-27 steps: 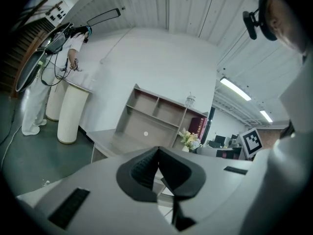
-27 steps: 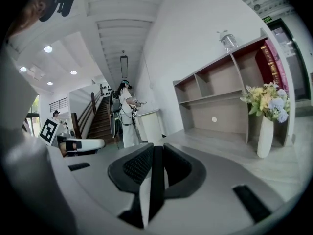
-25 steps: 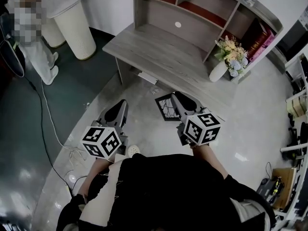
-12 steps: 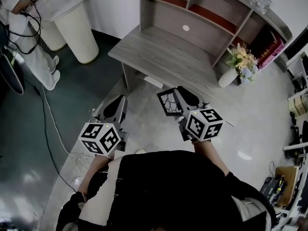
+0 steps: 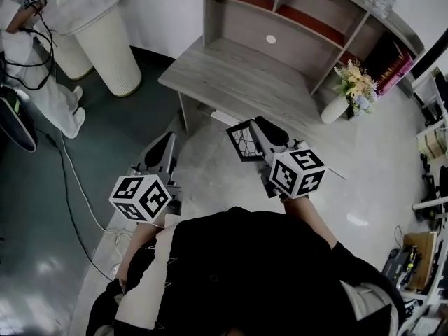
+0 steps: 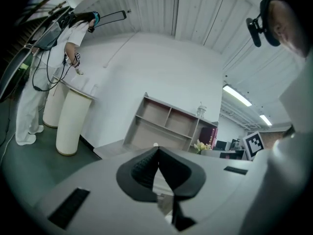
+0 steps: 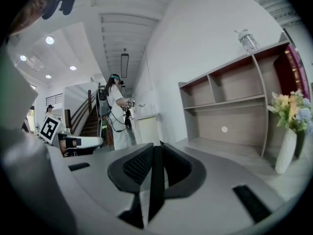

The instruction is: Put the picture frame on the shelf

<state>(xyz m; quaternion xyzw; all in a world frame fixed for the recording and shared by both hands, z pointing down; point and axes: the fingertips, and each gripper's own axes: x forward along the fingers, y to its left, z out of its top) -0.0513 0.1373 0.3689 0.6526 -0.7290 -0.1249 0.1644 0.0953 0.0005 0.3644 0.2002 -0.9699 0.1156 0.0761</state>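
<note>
At the far left a person in white (image 5: pixel 38 82) is standing beside a ribbed white column (image 5: pixel 112 44). We are holding the left gripper (image 5: pixel 166 140) with its jaws pressed together on nothing. To its right, the right gripper (image 5: pixel 257 133) is clamping the picture frame (image 5: pixel 241 143), whose print seems to be a branching pattern. Both are hovering over the floor just near of the grey desk (image 5: pixel 238 82). The shelf (image 5: pixel 280 16) is standing on the desk's far side, with a vase of flowers (image 5: pixel 348 93) at the right.
</note>
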